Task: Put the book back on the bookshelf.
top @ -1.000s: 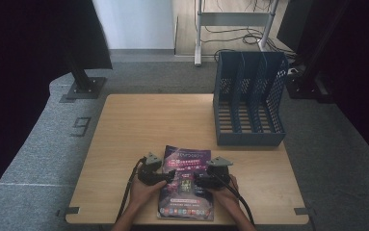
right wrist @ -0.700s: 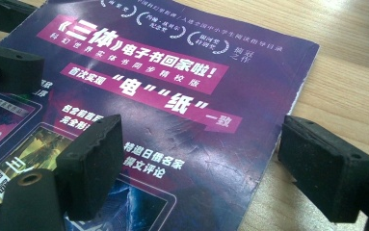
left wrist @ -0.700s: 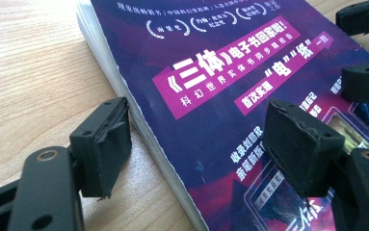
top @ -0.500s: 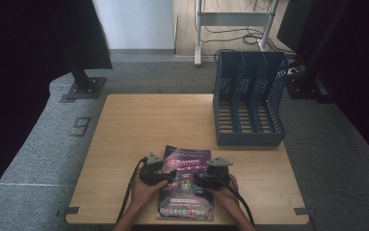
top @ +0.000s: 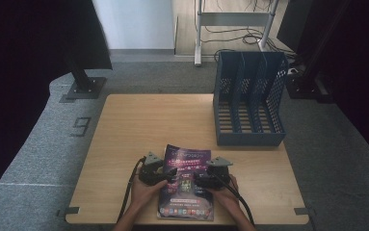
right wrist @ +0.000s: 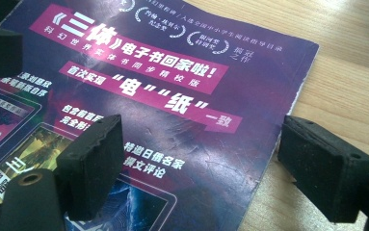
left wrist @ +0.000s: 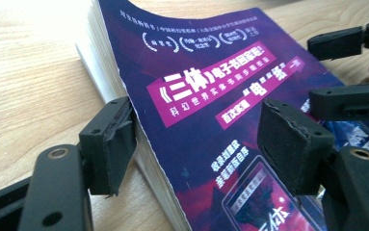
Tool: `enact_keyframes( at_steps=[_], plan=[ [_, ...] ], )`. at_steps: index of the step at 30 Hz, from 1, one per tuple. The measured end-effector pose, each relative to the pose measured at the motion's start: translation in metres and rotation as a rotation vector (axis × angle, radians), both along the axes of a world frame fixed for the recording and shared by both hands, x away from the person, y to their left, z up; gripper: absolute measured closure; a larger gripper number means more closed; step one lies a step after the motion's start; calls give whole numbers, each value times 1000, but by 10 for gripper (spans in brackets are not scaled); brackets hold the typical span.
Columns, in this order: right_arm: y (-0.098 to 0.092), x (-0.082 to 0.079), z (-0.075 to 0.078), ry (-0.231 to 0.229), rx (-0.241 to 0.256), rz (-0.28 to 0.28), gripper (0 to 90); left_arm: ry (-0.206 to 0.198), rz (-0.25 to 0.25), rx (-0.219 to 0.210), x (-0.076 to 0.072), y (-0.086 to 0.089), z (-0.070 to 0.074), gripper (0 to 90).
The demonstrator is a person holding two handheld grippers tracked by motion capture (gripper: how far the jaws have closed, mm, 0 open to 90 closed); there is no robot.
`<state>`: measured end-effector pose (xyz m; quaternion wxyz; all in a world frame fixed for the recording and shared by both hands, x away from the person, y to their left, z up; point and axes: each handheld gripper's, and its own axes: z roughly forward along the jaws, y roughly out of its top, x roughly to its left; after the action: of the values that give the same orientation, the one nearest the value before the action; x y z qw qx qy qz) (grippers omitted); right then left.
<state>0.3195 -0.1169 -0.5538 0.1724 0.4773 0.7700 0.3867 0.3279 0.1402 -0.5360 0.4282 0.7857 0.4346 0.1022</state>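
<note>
- Wooden counter (top: 138,125): our blue file rack (top: 249,103) stands at the far right, its slots bare.
- Near edge: the purple book (top: 187,185) lies flat.
- Left gripper (left wrist: 196,139) and right gripper (right wrist: 201,159) straddle its opposite edges, jaws released.

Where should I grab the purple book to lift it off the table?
Take the book by its two long side edges, one gripper from each side. It lies flat, and the left gripper and right gripper already straddle those edges with open jaws.
</note>
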Motion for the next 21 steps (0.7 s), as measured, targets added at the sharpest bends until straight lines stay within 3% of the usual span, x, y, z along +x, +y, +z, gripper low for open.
enact_keyframes(
  at_steps=[2,3,4,5,7,12,21],
  plan=[
    [0,0,0,0,0,0,162,-7,-17,-37,-2,-1,2,323],
    [0,0,0,1,0,0,162,27,-71,-86,-2,-5,-1,367],
    [0,0,0,1,0,0,162,27,-71,-86,-2,-5,-1,358],
    [0,0,0,1,1,-1,162,23,-84,-67,-4,-11,-3,358],
    [0,0,0,1,0,0,162,-15,-77,11,-6,-19,-4,352],
    [0,0,0,0,0,0,162,-17,-71,11,-3,-18,-2,360],
    [0,0,0,0,0,3,162,-2,-67,53,17,-28,1,430]
  ],
)
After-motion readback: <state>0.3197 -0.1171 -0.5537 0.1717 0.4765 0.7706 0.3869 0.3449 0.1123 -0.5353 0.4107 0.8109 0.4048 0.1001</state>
